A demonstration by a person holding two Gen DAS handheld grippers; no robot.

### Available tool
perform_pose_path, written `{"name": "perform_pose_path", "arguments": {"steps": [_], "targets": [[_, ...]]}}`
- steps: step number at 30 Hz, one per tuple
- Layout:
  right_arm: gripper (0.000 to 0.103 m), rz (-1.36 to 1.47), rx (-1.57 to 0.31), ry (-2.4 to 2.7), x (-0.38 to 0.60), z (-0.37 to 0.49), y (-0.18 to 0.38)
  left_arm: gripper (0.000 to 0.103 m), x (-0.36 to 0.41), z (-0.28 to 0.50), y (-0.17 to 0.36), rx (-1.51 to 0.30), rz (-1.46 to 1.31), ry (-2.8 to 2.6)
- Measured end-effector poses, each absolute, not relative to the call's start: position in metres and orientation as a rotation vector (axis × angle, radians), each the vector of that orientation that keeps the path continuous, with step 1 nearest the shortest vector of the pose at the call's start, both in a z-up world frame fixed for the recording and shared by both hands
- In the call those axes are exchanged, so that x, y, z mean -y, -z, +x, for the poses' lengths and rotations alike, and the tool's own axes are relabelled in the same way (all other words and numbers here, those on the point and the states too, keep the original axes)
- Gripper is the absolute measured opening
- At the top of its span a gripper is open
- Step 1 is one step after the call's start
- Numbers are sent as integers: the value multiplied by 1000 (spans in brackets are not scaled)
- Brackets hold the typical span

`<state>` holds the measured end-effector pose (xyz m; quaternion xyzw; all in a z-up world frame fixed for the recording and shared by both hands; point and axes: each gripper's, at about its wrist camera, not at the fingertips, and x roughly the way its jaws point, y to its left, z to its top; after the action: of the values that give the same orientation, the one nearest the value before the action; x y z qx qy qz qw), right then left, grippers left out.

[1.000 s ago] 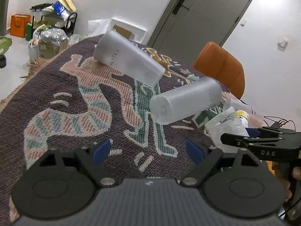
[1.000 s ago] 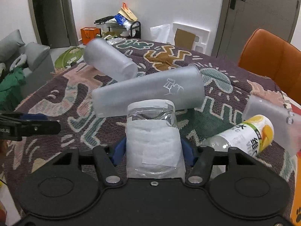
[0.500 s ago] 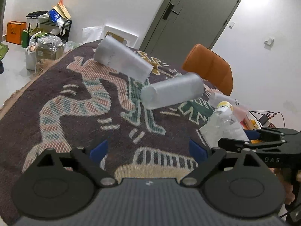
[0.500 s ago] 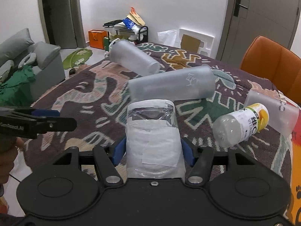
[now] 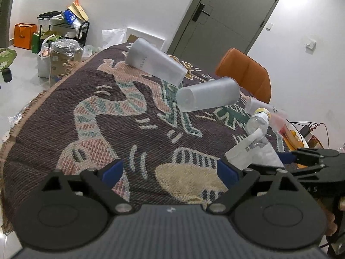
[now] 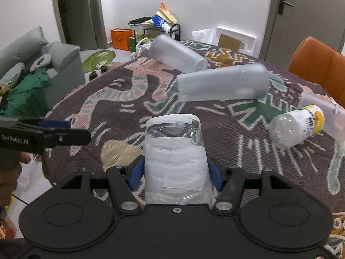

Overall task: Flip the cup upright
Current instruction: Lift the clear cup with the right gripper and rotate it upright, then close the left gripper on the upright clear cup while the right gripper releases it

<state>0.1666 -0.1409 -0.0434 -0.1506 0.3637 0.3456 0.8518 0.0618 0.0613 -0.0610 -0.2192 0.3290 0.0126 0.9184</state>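
Patterned woven rug (image 6: 133, 99) covers table. My right gripper (image 6: 174, 172) clamps paper-wrapped clear cup (image 6: 174, 151), carried above rug, not yet set upright. My left gripper (image 5: 170, 172) spread wide, empty.

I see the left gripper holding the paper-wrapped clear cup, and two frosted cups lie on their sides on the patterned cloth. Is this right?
Not quite. The right gripper, not the left, is shut on the paper-wrapped clear cup; the right wrist view shows it. The left gripper is open and empty. The two frosted cups do lie on their sides on the patterned cloth.
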Motion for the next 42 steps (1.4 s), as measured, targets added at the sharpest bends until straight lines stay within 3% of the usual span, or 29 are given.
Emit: {"name": "perform_pose_path", "arguments": {"steps": [12, 16, 21, 33, 42], "targets": [[61, -360, -826, -758, 126, 161, 73, 93, -75, 58, 72, -699, -475, -46], [75, -352, -818, -754, 129, 159, 70, 93, -70, 62, 75, -722, -483, -27], [84, -276, -798, -756, 146, 160, 59, 93, -57, 67, 71, -724, -474, 14], [86, -115, -734, -655, 223, 154, 42, 93, -22, 91, 60, -763, -534, 100], [102, 8, -667, -555, 272, 150, 46, 93, 6, 109, 64, -816, -556, 134]]}}
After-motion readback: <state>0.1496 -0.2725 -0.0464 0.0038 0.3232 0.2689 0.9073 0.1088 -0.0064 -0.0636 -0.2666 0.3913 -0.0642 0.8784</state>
